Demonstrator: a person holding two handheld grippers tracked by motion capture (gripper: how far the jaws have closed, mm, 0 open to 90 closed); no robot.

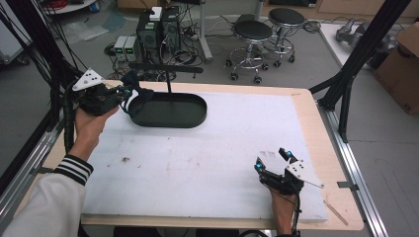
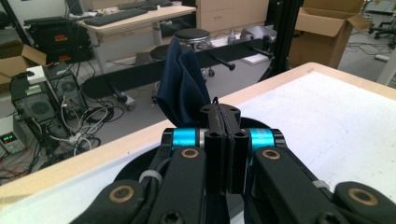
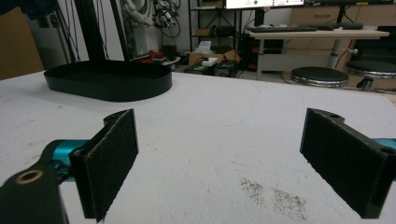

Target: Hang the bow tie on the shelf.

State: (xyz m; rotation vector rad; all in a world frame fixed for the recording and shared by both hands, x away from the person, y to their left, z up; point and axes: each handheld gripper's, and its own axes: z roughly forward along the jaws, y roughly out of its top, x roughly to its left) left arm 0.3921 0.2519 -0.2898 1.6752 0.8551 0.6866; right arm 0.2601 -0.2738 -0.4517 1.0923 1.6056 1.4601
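Left gripper (image 2: 223, 140): jaws clamped on dark blue cloth (image 2: 181, 88), held above the left rim of the black oval tray (image 1: 170, 121). Right gripper (image 1: 271, 162): jaws wide apart, empty, low over the white table (image 1: 222, 148), near right. Judgement: carry the cloth fully over the tray, lower it, then release, so no fold drapes the rim.

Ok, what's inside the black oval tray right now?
The black oval tray shows a bare dark floor. The left gripper holds dark blue cloth over its left end, hiding that corner.
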